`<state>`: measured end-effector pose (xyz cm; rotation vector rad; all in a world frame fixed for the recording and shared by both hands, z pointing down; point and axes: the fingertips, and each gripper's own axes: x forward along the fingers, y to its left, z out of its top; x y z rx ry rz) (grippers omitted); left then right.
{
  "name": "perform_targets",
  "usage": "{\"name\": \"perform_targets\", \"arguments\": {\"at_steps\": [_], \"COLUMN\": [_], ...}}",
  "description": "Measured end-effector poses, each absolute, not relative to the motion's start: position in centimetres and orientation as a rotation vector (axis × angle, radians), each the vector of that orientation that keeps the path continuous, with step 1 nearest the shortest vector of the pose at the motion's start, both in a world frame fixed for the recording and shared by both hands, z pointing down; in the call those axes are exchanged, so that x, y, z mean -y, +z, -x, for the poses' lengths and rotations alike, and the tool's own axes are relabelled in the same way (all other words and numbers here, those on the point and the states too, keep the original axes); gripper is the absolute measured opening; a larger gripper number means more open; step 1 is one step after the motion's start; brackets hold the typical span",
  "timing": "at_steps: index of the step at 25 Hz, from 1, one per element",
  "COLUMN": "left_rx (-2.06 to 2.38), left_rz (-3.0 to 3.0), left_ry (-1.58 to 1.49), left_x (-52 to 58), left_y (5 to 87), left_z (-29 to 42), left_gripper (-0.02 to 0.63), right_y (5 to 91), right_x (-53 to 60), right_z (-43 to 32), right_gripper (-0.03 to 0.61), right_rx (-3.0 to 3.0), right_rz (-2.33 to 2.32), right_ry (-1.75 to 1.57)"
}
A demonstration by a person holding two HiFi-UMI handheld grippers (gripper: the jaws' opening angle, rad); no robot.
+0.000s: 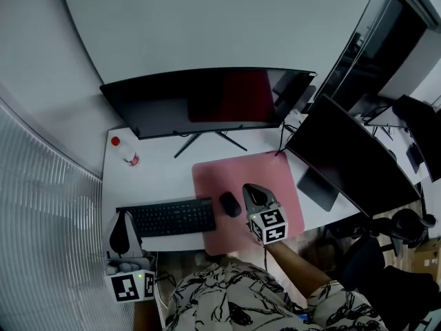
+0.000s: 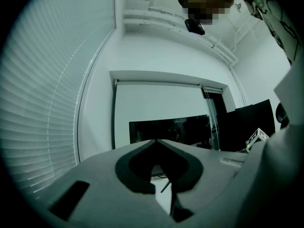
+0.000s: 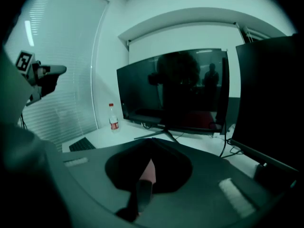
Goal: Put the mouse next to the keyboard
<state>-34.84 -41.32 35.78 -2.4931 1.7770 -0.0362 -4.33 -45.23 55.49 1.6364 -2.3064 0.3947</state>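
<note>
- The left hand-held gripper (image 1: pixel 124 219) sits off the bench's (image 1: pixel 158 167) front-left corner, just outside the keyboard's left end. Its jaws are pressed together with nothing in them, and it seems to have no part in this step.
- The keyboard (image 1: pixel 173 217) lies along the front edge of the bench, its right end overlapping the pink mat (image 1: pixel 275 174).
- The mouse (image 1: pixel 230 204) rests on the mat just beside the keyboard's right end, with a slim gap between them. The placing looks done, and I judge that only drawing the tool away is left.
- The right hand-held gripper (image 1: pixel 253 193) is just right of the mouse, toward the front edge of the bench and apart from it. Its jaws are closed on nothing, with only mat showing beneath them.
</note>
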Motion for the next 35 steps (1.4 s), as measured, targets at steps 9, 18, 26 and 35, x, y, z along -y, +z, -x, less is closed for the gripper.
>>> {"name": "perform_targets", "arguments": {"at_steps": [9,18,26,35], "left_rx": [-1.768,-1.772,-1.773,-1.789], "left_rz": [2.461,2.446,2.436,2.403], "left_ry": [0.009,0.018,0.016,0.019], "left_x": [41.9,42.2,42.4,42.6], "left_y": [34.4,33.9,33.8,33.4], "left_z": [34.7,34.9,35.2,36.2], "left_gripper": [-0.005,-0.005,-0.005,-0.005], "right_y": [45.2,37.7,34.4,33.9], "right_x": [44.1,42.6,41.3,40.6], "right_z": [3.2,-0.1,-3.1,-5.8], "right_gripper": [0.006,0.006,0.006,0.006], "right_rx": [2.491,2.553,2.572,2.474], "right_rz": [-1.734,-1.877,-1.997,-2.071], "right_ry": [0.237,0.076,0.004,-0.075]}}
